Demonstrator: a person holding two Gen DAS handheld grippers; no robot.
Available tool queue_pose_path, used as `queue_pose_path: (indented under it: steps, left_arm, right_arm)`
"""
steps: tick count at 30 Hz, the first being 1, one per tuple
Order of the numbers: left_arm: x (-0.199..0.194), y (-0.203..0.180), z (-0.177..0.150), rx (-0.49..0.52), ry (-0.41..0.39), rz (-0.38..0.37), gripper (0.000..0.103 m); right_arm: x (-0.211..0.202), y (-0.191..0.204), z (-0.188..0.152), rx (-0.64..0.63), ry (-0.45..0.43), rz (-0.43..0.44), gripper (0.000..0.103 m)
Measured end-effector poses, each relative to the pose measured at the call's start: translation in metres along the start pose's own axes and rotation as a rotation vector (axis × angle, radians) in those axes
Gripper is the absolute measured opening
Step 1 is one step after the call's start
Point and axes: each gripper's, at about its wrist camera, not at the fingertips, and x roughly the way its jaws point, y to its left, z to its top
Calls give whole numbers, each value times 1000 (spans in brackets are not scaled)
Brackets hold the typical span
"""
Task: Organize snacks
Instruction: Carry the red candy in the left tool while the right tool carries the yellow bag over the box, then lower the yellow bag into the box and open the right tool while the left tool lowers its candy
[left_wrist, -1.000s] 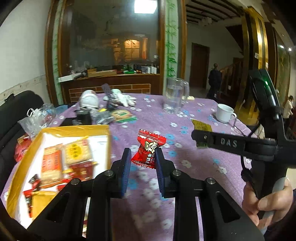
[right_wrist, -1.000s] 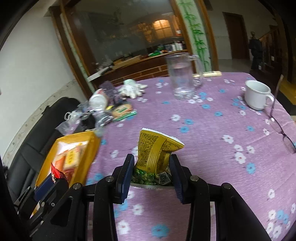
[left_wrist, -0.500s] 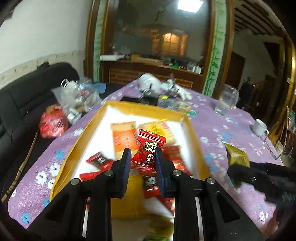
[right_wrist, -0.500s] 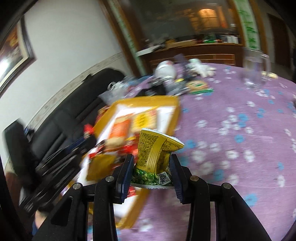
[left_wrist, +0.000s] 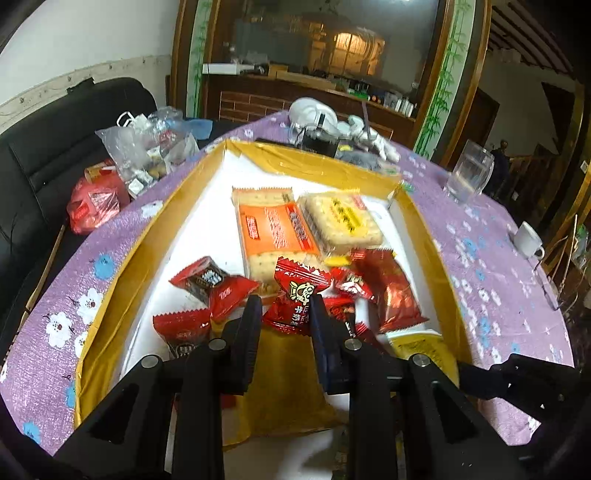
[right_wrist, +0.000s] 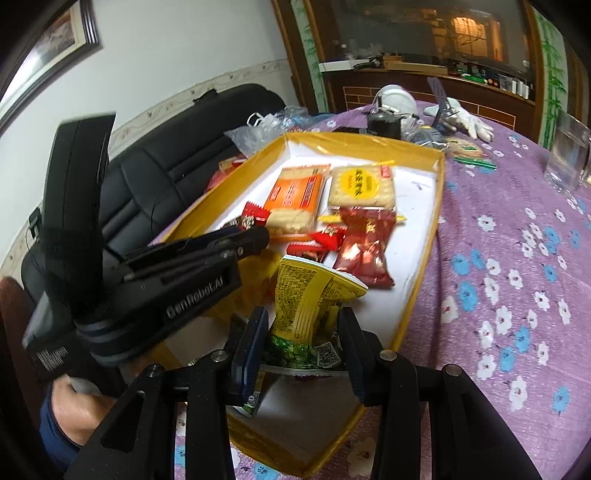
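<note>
Red candy (left_wrist: 295, 299) pinched in left hand-held gripper (left_wrist: 284, 328), yellow packet (right_wrist: 306, 306) in right hand-held gripper (right_wrist: 303, 354), both above box (left_wrist: 122, 280); next, release.

1. The red candy packet (left_wrist: 297, 300) has its lower part hidden between the left gripper (left_wrist: 283, 328) fingers.
2. The glass pitcher (right_wrist: 569, 155) is cut off by the right edge.
3. Print on the yellow-green packet (right_wrist: 312, 306) is too small to read.

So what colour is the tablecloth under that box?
Purple with white and blue flowers; the right wrist view shows it best, beside the yellow box.
</note>
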Motion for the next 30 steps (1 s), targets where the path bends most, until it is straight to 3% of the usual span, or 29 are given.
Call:
queue_pose_path:
  steps: [13,30]
  left_arm:
    - [6,-2,-2,13,38,13,23]
    - [4,-1,-3,16,35,28,23]
  right_arm:
    - [13,30,-19,-183,3,-91,40]
    - [13,29,-20,-172,11,-74,40]
